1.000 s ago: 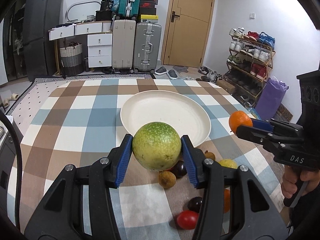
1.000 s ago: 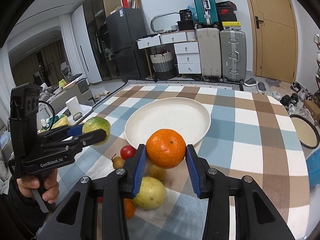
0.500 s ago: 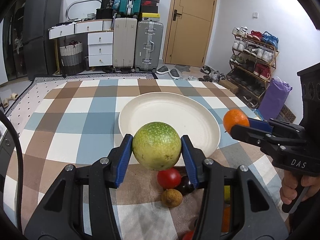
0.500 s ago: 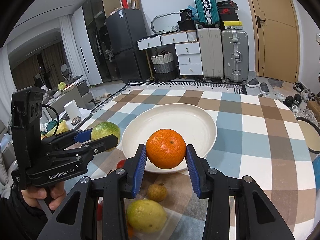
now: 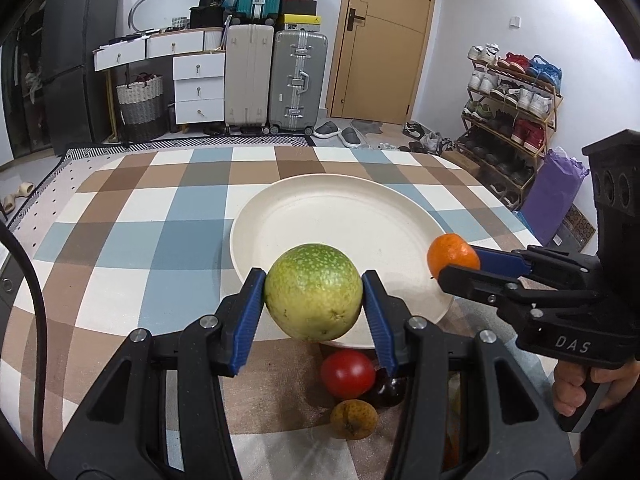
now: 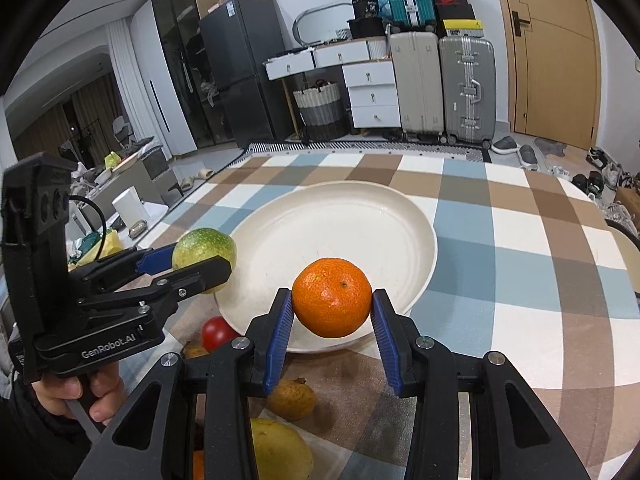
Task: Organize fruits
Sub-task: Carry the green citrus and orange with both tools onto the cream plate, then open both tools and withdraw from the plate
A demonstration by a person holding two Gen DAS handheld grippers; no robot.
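Observation:
My left gripper (image 5: 314, 300) is shut on a round green speckled fruit (image 5: 313, 297) and holds it above the near rim of a large empty white plate (image 5: 340, 216). My right gripper (image 6: 331, 306) is shut on an orange (image 6: 332, 297) above the plate's near rim (image 6: 424, 256). The orange (image 5: 452, 255) and right gripper show at the right of the left wrist view; the green fruit (image 6: 204, 245) shows at the left of the right wrist view. A red tomato (image 5: 347, 373), a dark plum (image 5: 387, 392), a small brown fruit (image 5: 354, 418) and a yellow fruit (image 6: 280, 448) lie on the cloth near the plate.
The table wears a checked blue, brown and white cloth (image 5: 160, 216). Suitcases (image 5: 296, 80), white drawers (image 5: 198, 88) and a door stand beyond the far edge. A shoe rack (image 5: 512, 96) is at the right. A second small plate (image 6: 628, 248) lies off the table's right side.
Both grippers have moved forward toward the plate with their fruits still held. The loose fruits on the cloth now lie further back under the grippers.

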